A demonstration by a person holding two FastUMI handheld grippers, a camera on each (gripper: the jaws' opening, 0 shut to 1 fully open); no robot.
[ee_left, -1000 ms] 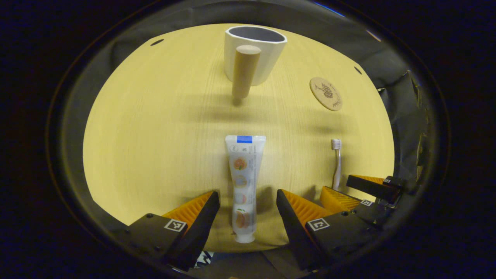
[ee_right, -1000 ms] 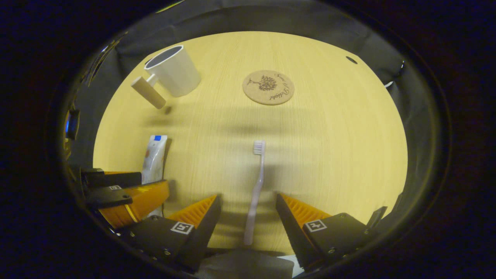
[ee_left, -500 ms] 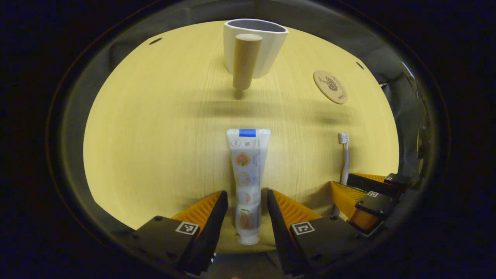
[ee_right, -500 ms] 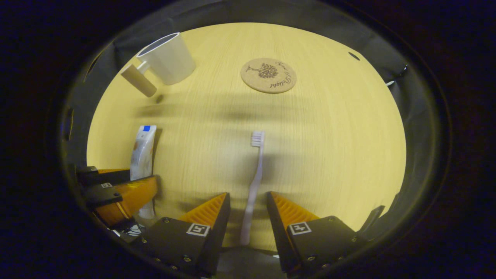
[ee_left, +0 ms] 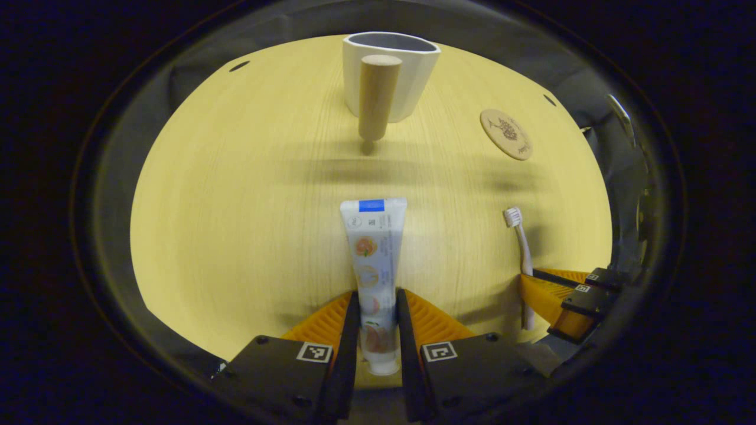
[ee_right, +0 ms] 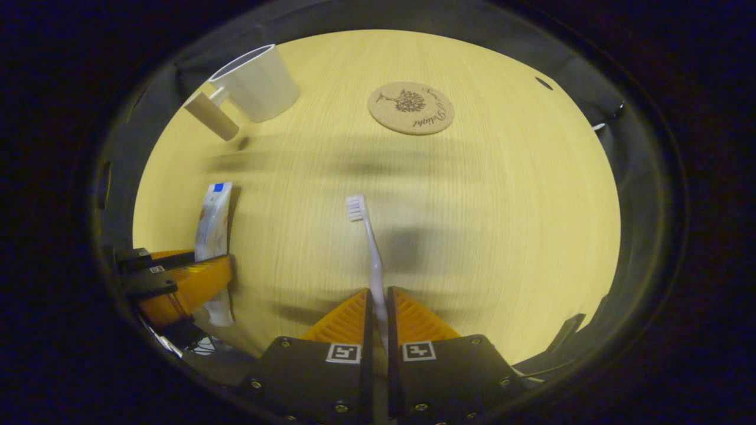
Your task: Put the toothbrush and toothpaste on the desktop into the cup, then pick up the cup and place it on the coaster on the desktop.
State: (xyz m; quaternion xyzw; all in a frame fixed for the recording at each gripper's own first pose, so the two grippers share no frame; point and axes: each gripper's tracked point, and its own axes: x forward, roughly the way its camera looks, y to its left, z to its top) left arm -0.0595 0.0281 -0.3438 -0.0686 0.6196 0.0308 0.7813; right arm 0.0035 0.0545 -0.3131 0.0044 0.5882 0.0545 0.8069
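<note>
With both tools down at the near edge of the desktop (ee_left: 236, 195), each has pinched its piece but nothing has gone into the cup yet. The left gripper (ee_left: 376, 316) is clamped on the lower end of the toothpaste (ee_left: 373, 260), a pale tube with a blue band at its far end, lying lengthwise and pointing toward the cup. The right gripper (ee_right: 377, 313) is squeezed tight on the handle of the toothbrush (ee_right: 367, 242), a slim pale brush whose bristled head leans a little to the left; whether either piece has left the wood I cannot tell. Farther back stands the cup (ee_left: 407, 77), white, upright and seemingly empty, its round wooden handle facing the left gripper. Off to its right, well apart, lies the coaster (ee_right: 411, 108), bare. By my reckoning, both drops, then the cup's move, are still to come.
</note>
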